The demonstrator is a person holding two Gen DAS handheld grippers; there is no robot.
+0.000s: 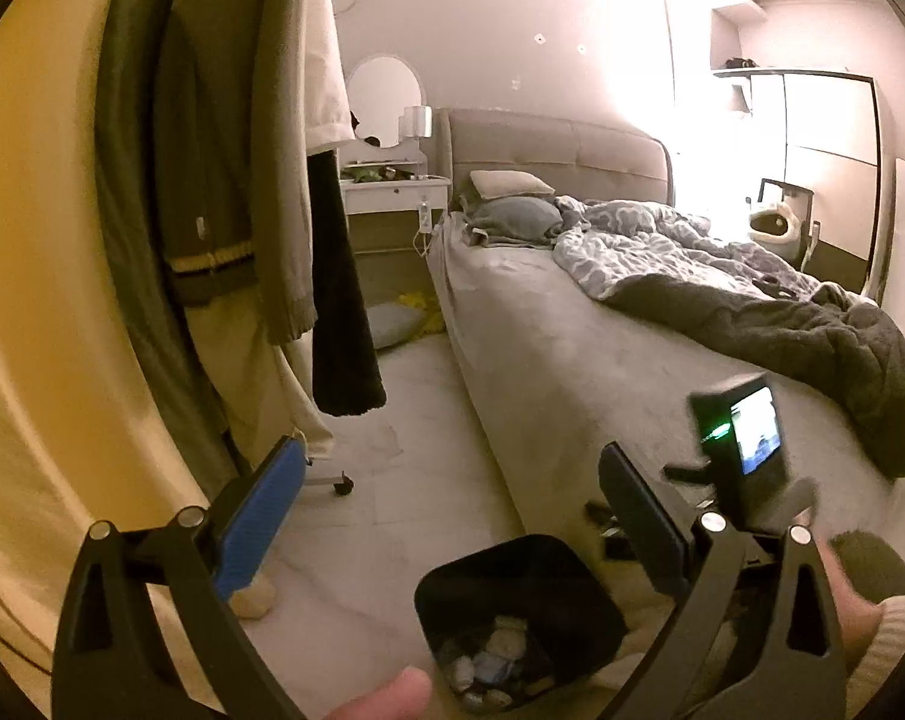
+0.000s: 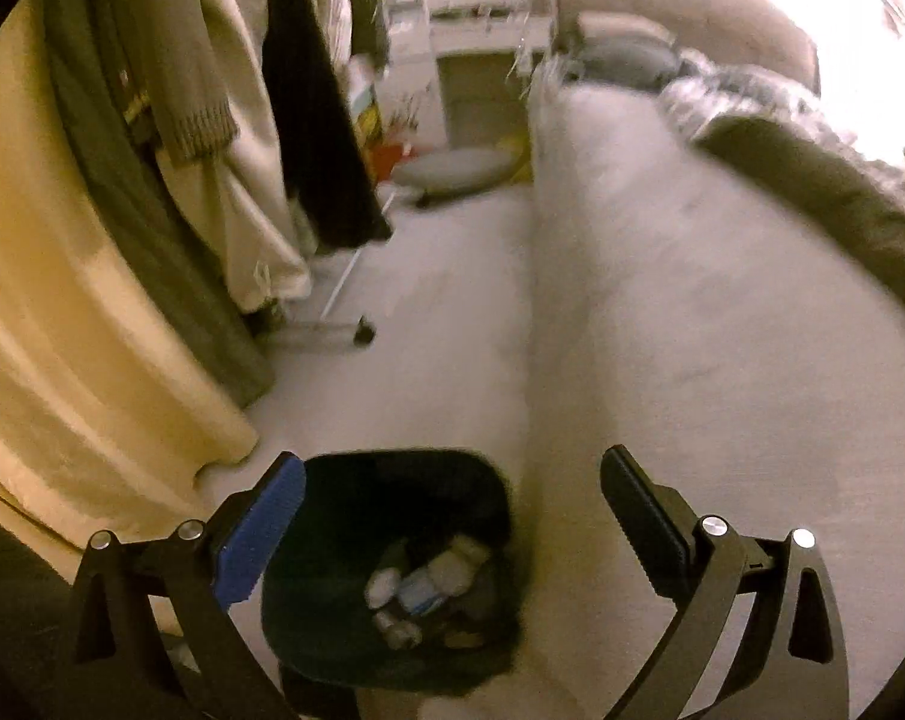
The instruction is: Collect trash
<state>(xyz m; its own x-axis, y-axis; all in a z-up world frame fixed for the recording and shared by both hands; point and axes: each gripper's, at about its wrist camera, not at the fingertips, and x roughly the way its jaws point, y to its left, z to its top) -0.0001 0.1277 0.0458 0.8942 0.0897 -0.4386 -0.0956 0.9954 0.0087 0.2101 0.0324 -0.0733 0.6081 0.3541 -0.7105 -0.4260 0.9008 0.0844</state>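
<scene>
A black trash bin [image 1: 521,603] stands on the pale floor beside the bed, holding several crumpled white and blue scraps [image 1: 491,657]. It also shows in the right wrist view [image 2: 392,570], its trash [image 2: 425,585] visible inside. My left gripper [image 1: 452,516] is open and empty, above and behind the bin. My right gripper [image 2: 452,510] is open and empty, directly over the bin's far rim. The right gripper's camera unit [image 1: 743,438] with a lit screen shows in the left wrist view, blurred.
A bed [image 1: 602,348] with grey sheet, rumpled duvet and dark blanket fills the right. Clothes hang on a wheeled rack [image 1: 230,180] at left, beside a cream curtain [image 2: 62,360]. A white dressing table [image 1: 392,180] stands at the back. A cushion [image 2: 452,168] lies on the floor.
</scene>
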